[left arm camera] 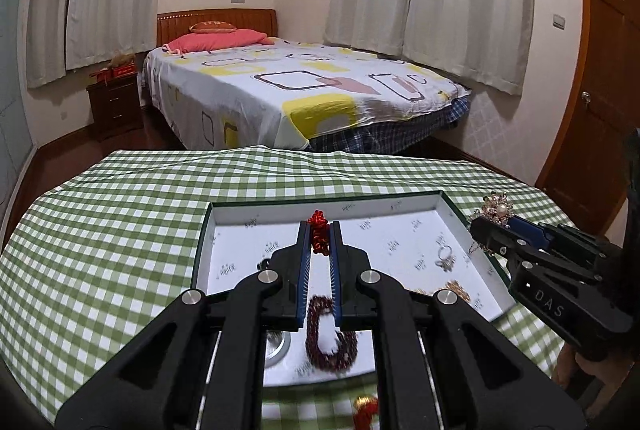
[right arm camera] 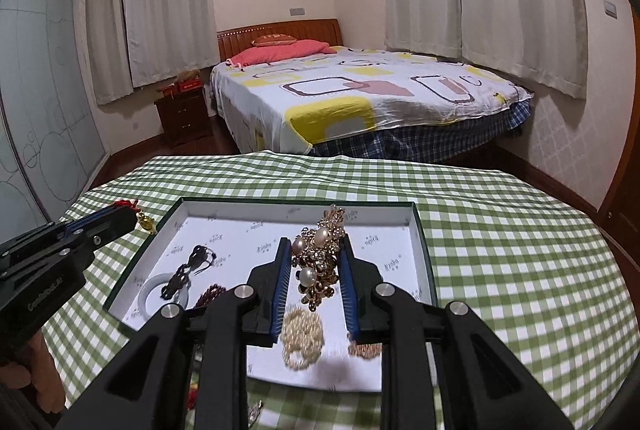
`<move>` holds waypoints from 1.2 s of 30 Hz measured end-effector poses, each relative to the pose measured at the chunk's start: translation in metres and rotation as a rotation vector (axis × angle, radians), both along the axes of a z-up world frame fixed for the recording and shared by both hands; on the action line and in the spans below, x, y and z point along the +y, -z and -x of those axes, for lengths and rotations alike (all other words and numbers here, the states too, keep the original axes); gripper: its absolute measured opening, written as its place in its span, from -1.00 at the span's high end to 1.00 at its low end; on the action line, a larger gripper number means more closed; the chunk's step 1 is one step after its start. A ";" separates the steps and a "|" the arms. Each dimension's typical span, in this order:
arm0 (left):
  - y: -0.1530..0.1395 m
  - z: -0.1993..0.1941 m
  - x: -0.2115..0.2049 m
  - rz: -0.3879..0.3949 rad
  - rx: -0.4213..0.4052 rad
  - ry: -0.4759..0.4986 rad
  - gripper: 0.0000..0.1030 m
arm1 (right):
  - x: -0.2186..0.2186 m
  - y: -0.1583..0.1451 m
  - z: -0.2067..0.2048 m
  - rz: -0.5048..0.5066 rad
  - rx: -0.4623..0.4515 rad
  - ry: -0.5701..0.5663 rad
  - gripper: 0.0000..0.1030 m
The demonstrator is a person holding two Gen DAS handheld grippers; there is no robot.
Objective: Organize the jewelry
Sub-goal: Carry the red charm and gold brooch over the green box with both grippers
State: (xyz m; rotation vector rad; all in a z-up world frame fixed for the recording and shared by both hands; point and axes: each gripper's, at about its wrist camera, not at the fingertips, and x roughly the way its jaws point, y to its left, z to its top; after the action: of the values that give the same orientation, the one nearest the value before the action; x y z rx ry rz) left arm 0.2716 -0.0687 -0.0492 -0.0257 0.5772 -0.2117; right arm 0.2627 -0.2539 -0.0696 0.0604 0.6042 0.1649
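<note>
My left gripper (left arm camera: 319,226) is shut on a red knotted cord (left arm camera: 319,235), held above the open tray (left arm camera: 320,199). In the right wrist view a small gold charm (right arm camera: 146,223) hangs from this cord beside the left gripper (right arm camera: 120,216). My right gripper (right arm camera: 314,242) is shut on a gold brooch with pearls (right arm camera: 320,258), also above the tray (right arm camera: 296,201). From the left wrist view, the right gripper (left arm camera: 486,226) hovers at the tray's right rim with the brooch (left arm camera: 496,210). In the tray lie a dark red bead bracelet (left arm camera: 332,334), a ring (left arm camera: 445,256), a pearl necklace (right arm camera: 302,334) and dark beads (right arm camera: 184,270).
The tray sits on a round table under a green checked cloth (left arm camera: 120,230). A red and gold trinket (left arm camera: 366,406) lies on the cloth in front of the tray. A gold chain (right arm camera: 364,348) lies in the tray's near right corner. Beyond the table stands a bed (left arm camera: 300,90); a wooden door (left arm camera: 592,90) is at the right.
</note>
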 end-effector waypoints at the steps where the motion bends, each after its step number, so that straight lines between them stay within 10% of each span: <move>1: 0.002 -0.004 0.000 -0.003 0.000 -0.005 0.82 | -0.001 0.002 -0.004 0.001 0.002 0.000 0.53; 22: 0.063 -0.080 -0.017 -0.085 0.156 -0.054 0.82 | 0.004 0.061 -0.056 0.039 0.134 -0.013 0.53; 36: 0.063 -0.074 -0.004 -0.065 0.160 -0.055 0.82 | -0.007 0.047 -0.044 0.022 0.101 -0.012 0.53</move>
State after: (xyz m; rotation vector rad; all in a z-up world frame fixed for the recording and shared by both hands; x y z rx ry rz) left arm 0.3452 -0.0730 -0.1119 0.0040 0.7415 -0.1380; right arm 0.3068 -0.2606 -0.1170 0.0436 0.7069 0.1677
